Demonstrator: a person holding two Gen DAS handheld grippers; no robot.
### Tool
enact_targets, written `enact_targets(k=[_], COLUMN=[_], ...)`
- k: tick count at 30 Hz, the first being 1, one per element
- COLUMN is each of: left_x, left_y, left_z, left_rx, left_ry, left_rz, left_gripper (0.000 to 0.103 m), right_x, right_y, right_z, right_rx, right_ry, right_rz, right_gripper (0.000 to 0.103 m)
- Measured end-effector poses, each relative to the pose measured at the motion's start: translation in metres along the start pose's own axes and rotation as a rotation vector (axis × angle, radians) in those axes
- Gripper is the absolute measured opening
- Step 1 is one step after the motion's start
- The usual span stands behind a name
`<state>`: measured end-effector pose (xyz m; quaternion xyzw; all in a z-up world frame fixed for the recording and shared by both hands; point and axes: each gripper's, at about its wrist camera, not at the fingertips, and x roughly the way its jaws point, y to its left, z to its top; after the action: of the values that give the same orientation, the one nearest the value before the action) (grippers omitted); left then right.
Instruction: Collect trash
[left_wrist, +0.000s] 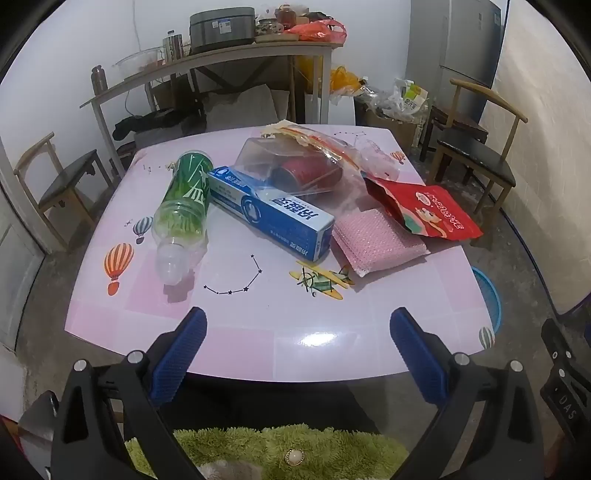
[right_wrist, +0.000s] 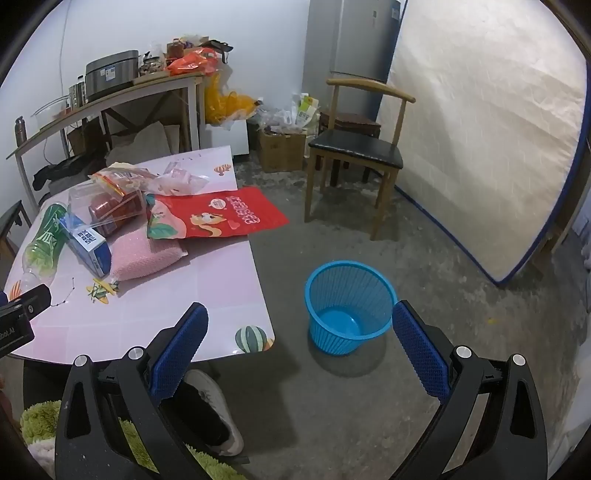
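A pile of trash lies on the pink table (left_wrist: 258, 332): a green plastic bottle (left_wrist: 183, 206) on its side, a blue toothpaste box (left_wrist: 273, 214), a clear plastic box with a red can (left_wrist: 295, 166) in it, a pink bubble-wrap pouch (left_wrist: 376, 240) and a red snack bag (left_wrist: 436, 210). My left gripper (left_wrist: 297, 321) hangs open over the table's near edge, short of the pile, with nothing in it. My right gripper (right_wrist: 299, 317) is open and empty, beside the table's corner, above the floor. A blue mesh waste basket (right_wrist: 349, 302) stands empty on the floor just beyond it.
A wooden chair (right_wrist: 354, 155) stands past the basket, and a mattress (right_wrist: 487, 140) leans on the right wall. Another chair (left_wrist: 59, 184) sits left of the table. A cluttered shelf table (left_wrist: 221, 55) runs along the back wall. A person's shoe (right_wrist: 210, 410) is under my right gripper.
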<state>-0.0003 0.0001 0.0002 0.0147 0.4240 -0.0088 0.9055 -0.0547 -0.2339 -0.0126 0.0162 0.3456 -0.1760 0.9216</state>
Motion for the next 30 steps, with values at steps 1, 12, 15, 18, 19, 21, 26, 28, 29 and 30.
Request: enact_targets(k=[1,12,15,18,19,21,26,28,29,30], left_x=[0.0,-0.004,-0.005,-0.005,-0.004,-0.004,0.0,-0.001,-0.001,-0.001], left_y=[0.0,0.001,0.001,0.002,0.002,0.003,0.004,0.005,0.006,0.006], left_z=[0.0,0.0,0.002,0.002,0.002,0.001,0.003,0.004,0.004,0.005], left_rx=[-0.001,-0.013,-0.013,-0.016,-0.018,-0.017,-0.018,-0.021,-0.022,-0.022], left_ry=[0.0,0.003,0.004,0.004,0.004,0.003,0.003,0.003,0.002,0.002], left_rz=[0.0,-0.01,-0.011,-0.013,-0.013,-0.012,-0.012,-0.013,-0.013,-0.013], left_gripper=[0.097,0.097,0.097,0.097,0.097,0.097,0.097,0.097,0.097,0.097], right_x=[0.0,-0.002,-0.004,-0.004,-0.004,-0.004,-0.004,-0.004,-0.004,-0.004], right_y=[0.0,0.003,0.003,0.003,0.003,0.002,0.008,0.007,0.008,0.009], right_z=[0.0,0.002,0.005,0.005,0.005,0.004,0.008,0.007,0.009,0.011], right_rx=[0.001,-0.002,-0.003,-0.004,-0.005,-0.004,-0.005,-0.006,-0.005,-0.006], right_ry=[-0.001,-0.009,-0.009,-0.011,-0.011,-0.012,-0.012,-0.014,-0.015,-0.015], right_rz=[0.001,-0.001,-0.003,-0.002,-0.003,-0.003,-0.002,0.0,0.001,0.0], right_gripper=[0.095,0.095,0.095,0.095,0.095,0.095,0.095,0.095,0.095,0.095])
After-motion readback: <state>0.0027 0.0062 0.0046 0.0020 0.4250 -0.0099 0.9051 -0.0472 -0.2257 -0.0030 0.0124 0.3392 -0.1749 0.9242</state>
